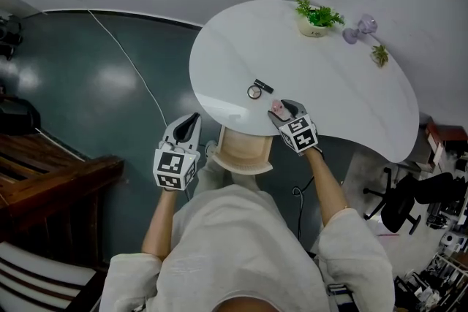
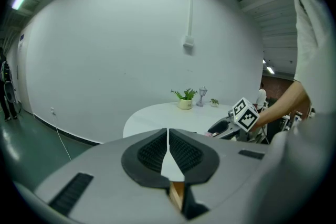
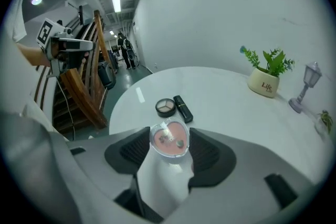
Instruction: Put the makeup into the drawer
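Our right gripper (image 1: 284, 110) clamps a pink heart-shaped compact (image 3: 169, 141) over the near edge of the white table (image 1: 329, 84); a round compact (image 1: 254, 91) and a black tube (image 1: 264, 86) lie side by side beyond it; our left gripper (image 1: 191, 119) is closed and empty, off the table.

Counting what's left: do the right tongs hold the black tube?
No, the right tongs grip the pink heart-shaped compact; the black tube lies on the table.

Makeup on the table (image 1: 329, 99), drawer (image 1: 245, 148) under its near edge.
Compact (image 1: 254, 91) and tube (image 1: 264, 86) lie side by side; plant (image 1: 316, 17) stands behind them at the far edge.
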{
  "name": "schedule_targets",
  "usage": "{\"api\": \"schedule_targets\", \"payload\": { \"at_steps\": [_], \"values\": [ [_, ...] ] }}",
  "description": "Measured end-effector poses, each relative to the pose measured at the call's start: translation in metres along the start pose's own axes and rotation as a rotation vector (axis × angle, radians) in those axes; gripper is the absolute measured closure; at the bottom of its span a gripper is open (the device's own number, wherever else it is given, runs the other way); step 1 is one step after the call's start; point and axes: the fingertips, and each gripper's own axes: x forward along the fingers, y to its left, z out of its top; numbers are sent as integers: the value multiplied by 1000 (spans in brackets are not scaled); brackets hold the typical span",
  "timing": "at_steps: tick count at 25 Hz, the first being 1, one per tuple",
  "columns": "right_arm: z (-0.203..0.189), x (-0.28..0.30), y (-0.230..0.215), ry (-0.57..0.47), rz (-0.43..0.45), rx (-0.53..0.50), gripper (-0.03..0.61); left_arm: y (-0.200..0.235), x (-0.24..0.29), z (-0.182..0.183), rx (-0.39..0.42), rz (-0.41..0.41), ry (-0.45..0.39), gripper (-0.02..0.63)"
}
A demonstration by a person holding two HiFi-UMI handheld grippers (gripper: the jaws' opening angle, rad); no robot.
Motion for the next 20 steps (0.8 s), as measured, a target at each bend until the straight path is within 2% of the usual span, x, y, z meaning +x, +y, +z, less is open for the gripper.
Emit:
{"api": "schedule_targets", "payload": {
  "at_steps": [4, 10, 15, 20],
  "values": [
    [9, -18, 33, -71, 16, 11, 348, -2, -1, -3, 3, -9, 1, 597],
    [13, -27, 87, -123, 74, 13, 348, -4, -3, -7, 1, -14, 1, 597],
    [15, -26, 126, -140, 130, 5, 348, -2, -8, -13, -11, -7, 8, 597],
    [7, -12, 159, -104, 192, -16, 348, 3, -12, -24, -31, -1, 23, 597]
  ]
}}
